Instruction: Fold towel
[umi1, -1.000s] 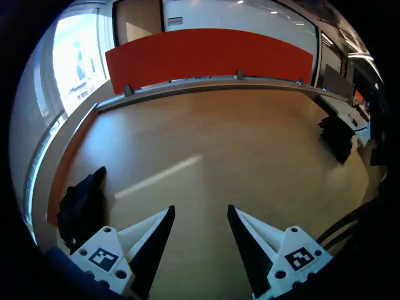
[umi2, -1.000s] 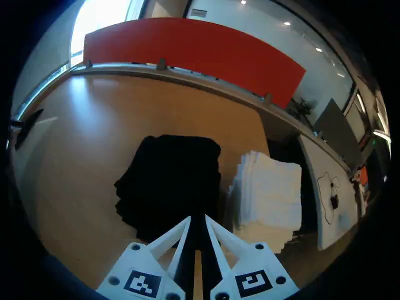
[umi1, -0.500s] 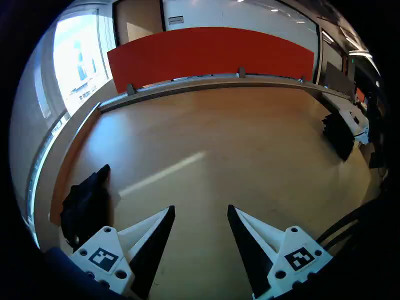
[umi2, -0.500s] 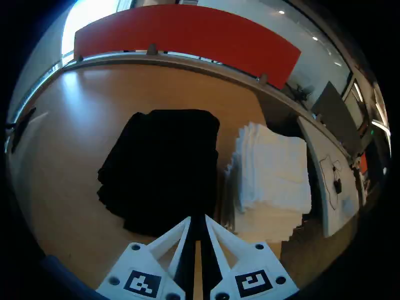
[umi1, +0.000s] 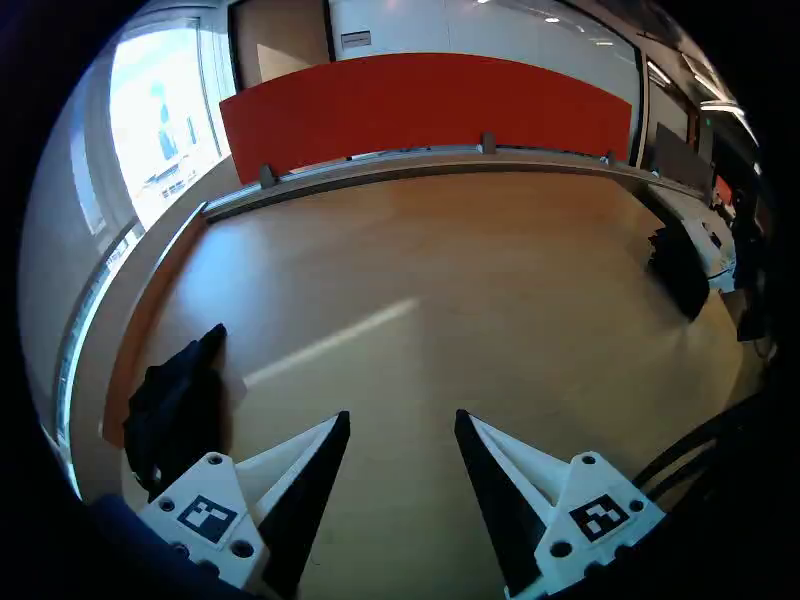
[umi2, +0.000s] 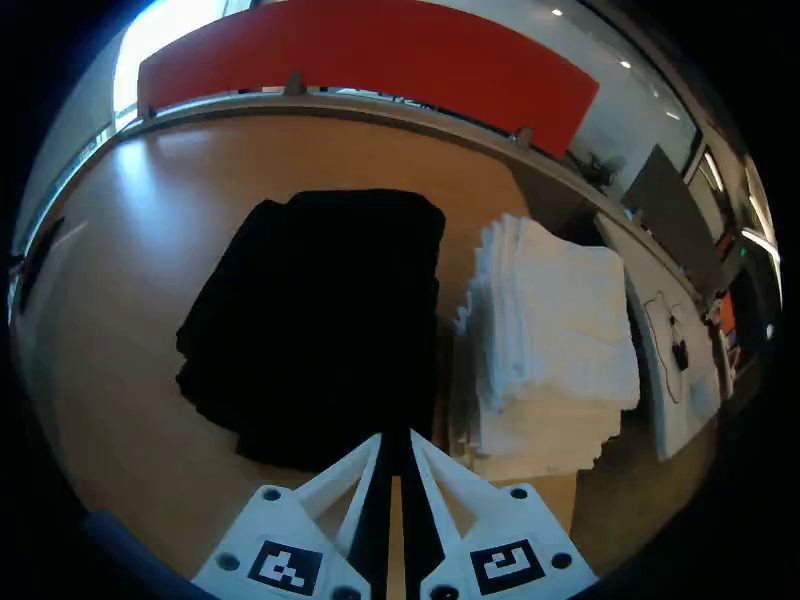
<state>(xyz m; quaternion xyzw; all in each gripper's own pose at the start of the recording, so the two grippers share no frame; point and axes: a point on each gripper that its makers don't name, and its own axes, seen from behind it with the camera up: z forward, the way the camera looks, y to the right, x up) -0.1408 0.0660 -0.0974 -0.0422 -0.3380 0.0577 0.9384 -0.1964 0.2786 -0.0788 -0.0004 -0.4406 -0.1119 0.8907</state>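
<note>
A stack of folded black towels (umi2: 320, 320) lies on the wooden table (umi2: 130, 300) right in front of my right gripper (umi2: 396, 440). Its fingers are shut, their tips over the stack's near edge; I see nothing held between them. A stack of folded white towels (umi2: 555, 340) sits directly right of the black one. In the left gripper view a crumpled black towel (umi1: 175, 410) lies at the table's left edge, beside my left gripper (umi1: 401, 418), which is open and empty over bare wood. The black stack (umi1: 680, 272) appears far off at the right.
An orange divider panel (umi1: 430, 105) runs along the table's far edge, also seen as the divider (umi2: 380, 50) in the right gripper view. A grey desk (umi2: 670, 350) with a cable stands beyond the white stack. Bright windows (umi1: 160, 130) are at the left.
The right gripper has moved forward toward the two stacks, which now look larger and nearer. The left gripper has barely shifted and stays open.
</note>
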